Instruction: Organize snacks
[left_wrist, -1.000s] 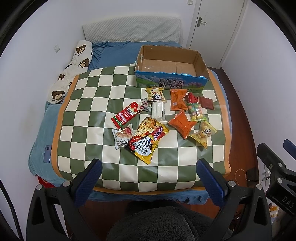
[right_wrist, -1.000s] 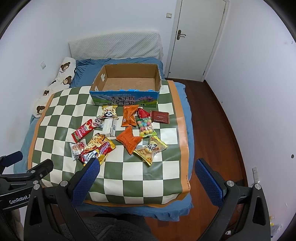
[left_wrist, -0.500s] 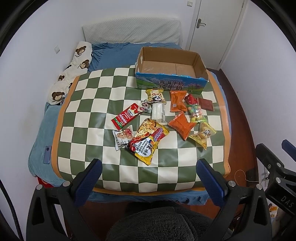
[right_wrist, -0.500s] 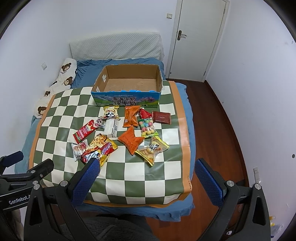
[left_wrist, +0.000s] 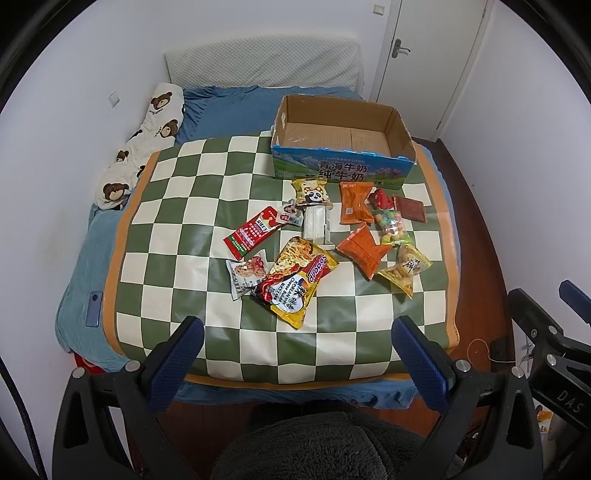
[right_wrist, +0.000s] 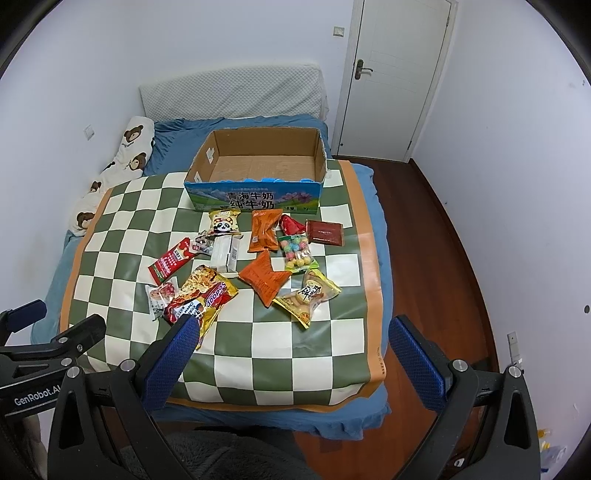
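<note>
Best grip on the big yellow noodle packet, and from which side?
Pinch the noodle packet at its near crimped end, coming from above and the near side with the left gripper. It lies flat, and that end is clear, while a small wrapper crowds its left edge.

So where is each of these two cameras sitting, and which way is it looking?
Left wrist: on the left hand-held gripper, looking forward at the snacks; its open blue fingers show.
Right wrist: on the right hand-held gripper, aimed the same way; its open fingers show.
Shared: cardboard box, checkered mat, and each other's gripper at the frame edge.
</note>
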